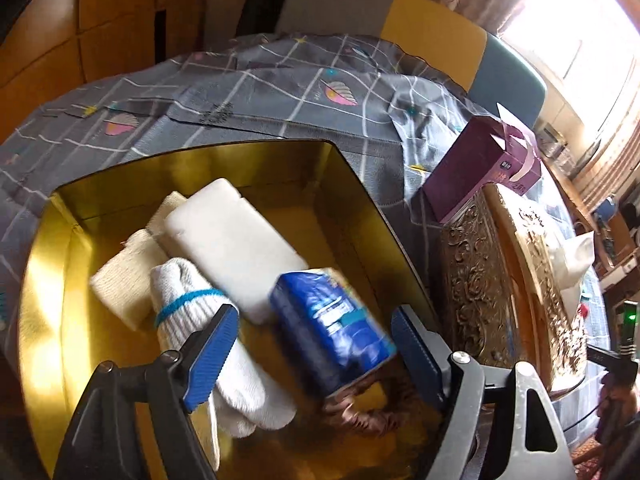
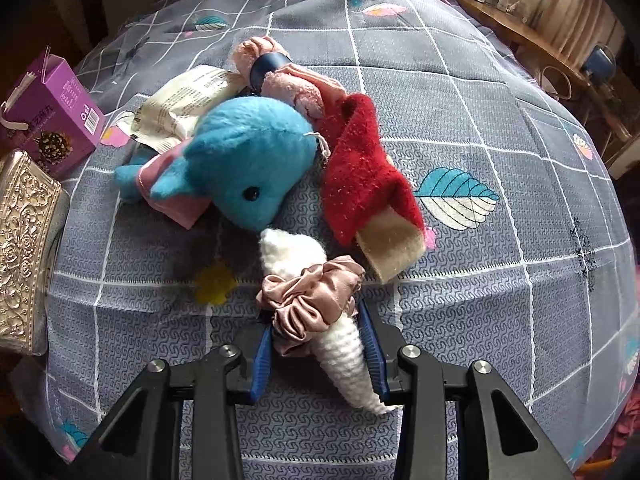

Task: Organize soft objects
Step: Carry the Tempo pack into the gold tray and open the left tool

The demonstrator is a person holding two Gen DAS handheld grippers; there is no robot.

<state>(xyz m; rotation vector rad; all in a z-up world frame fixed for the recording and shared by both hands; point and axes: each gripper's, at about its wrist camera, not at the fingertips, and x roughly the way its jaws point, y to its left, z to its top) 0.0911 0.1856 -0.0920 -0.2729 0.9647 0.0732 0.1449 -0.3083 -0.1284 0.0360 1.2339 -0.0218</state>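
Soft objects: sorted in part; some lie in the gold tin (image 1: 48, 280), the rest on the grey patterned cloth (image 2: 480, 128) (it covers whatever surface lies beneath).
Gold tin contents: white foam block (image 1: 232, 240), cream knitted cloth (image 1: 124, 280), white glove (image 1: 208, 320) with a blue band, blue tissue pack (image 1: 332, 324), and a blurred brownish fabric item near the front wall.
Left hand-held gripper (image 1: 316, 356): over the tin, jaws wide; the blue tissue pack sits between them, apparently released, with no pad pressing on it.
Right hand-held gripper (image 2: 320, 360): jaws narrow, closed on a pink satin scrunchie (image 2: 312, 300) bunched with a white knitted piece (image 2: 340, 348), both low over the cloth.
Still on the cloth: blue plush toy (image 2: 248, 160), red fuzzy sock (image 2: 360, 176), pink fluffy item (image 2: 288, 80), cream wrapper (image 2: 188, 100).
Beside the tin: embossed gold lid (image 1: 476, 280), purple carton (image 1: 476, 168).
Progress: judged about half done; the held bundle and four loose items remain.
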